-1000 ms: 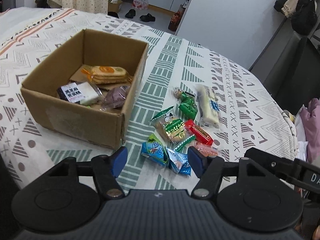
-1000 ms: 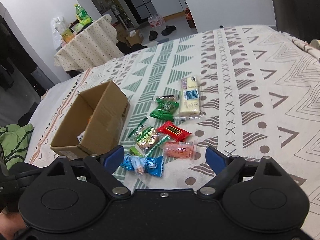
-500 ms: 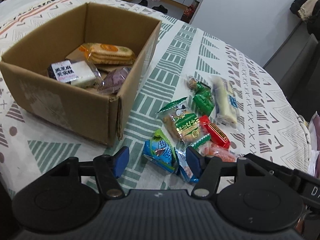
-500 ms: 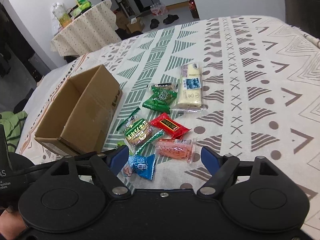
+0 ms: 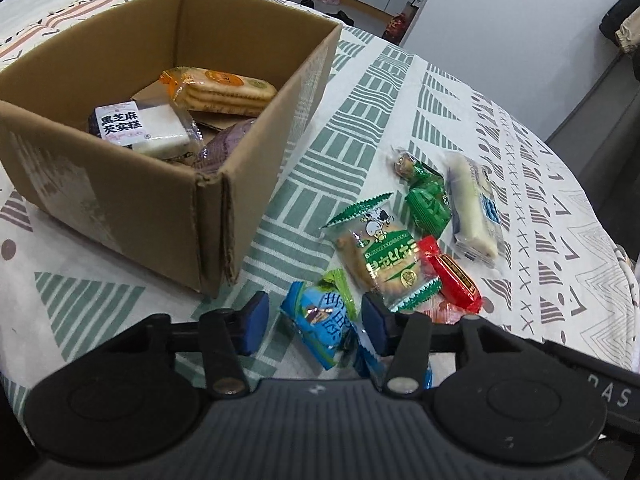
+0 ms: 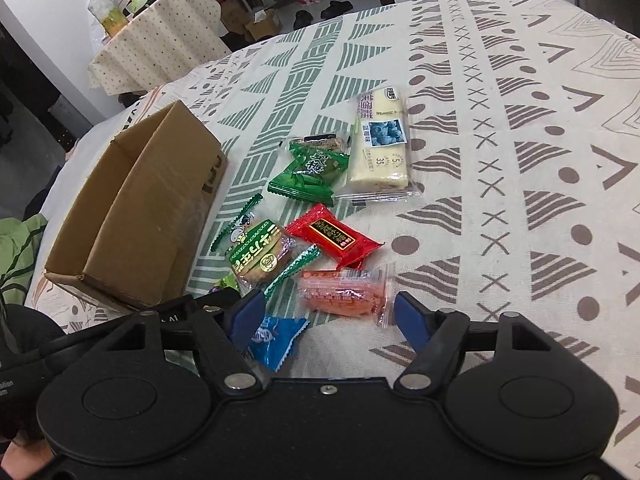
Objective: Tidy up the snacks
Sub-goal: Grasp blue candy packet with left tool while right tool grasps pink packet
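Observation:
A cardboard box (image 5: pixel 224 208) (image 6: pixel 132 220) stands on the patterned tablecloth, holding a biscuit pack (image 5: pixel 224 90), a white cake pack (image 5: pixel 140 130) and a purple pack (image 5: pixel 224 148). Loose snacks lie to its right: a blue packet (image 5: pixel 320 322), a green biscuit pack (image 5: pixel 380 260) (image 6: pixel 258 256), a red bar (image 5: pixel 450 276) (image 6: pixel 332 236), an orange-pink pack (image 6: pixel 344 292), a green candy (image 5: pixel 428 202) (image 6: pixel 312 172) and a white blueberry cake (image 5: pixel 476 208) (image 6: pixel 380 144). My left gripper (image 5: pixel 316 318) is open, straddling the blue packet. My right gripper (image 6: pixel 330 316) is open around the orange-pink pack.
The tablecloth (image 6: pixel 520 160) has bare room to the right of the snacks. A second table (image 6: pixel 160 52) with bottles stands behind, and shoes lie on the floor (image 6: pixel 320 10). A person's hand (image 6: pixel 20 452) shows at the lower left.
Both grippers have moved forward and down toward the snack pile. The left now straddles the blue packet and the right the orange-pink pack. No snack has moved.

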`<state>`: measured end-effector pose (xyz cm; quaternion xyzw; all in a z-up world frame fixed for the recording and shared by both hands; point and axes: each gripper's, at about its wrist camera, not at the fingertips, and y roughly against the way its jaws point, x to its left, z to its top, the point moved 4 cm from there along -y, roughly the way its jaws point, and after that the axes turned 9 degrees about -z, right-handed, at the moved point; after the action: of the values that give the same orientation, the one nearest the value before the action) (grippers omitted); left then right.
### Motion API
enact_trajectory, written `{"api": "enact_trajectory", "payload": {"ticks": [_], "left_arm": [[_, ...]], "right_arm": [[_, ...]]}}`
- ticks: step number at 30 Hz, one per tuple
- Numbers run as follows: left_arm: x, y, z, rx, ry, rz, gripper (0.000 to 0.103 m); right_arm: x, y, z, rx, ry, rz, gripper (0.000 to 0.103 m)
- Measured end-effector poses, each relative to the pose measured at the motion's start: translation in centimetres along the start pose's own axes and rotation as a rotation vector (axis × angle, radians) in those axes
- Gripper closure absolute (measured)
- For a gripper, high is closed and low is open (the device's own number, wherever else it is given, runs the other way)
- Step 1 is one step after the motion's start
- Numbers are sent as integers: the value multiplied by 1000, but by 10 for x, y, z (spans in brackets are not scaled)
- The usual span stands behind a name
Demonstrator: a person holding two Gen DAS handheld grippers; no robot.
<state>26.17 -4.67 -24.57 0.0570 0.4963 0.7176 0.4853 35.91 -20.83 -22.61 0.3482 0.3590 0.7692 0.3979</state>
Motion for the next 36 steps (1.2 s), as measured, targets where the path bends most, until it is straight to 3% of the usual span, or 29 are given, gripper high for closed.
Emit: {"api": "enact_trajectory", "payload": {"ticks": [3,11,13,16,36], "left_arm": [[3,0,2,-2,18,-2,70],[6,10,3,-7,33,-21,73],[5,14,2,-9,28,-27,73],[4,22,2,-10,20,-35,74],[-17,98,21,-142,-58,-92,74]], "right_arm": [[-1,-5,1,6,-6,-6,34],[6,-17,-1,8,36,-45,37],[6,-17,-2,12,55,-72,49],[5,-13,-3,28,45,-62,54],[31,45,7,-119,57,33,55]]}}
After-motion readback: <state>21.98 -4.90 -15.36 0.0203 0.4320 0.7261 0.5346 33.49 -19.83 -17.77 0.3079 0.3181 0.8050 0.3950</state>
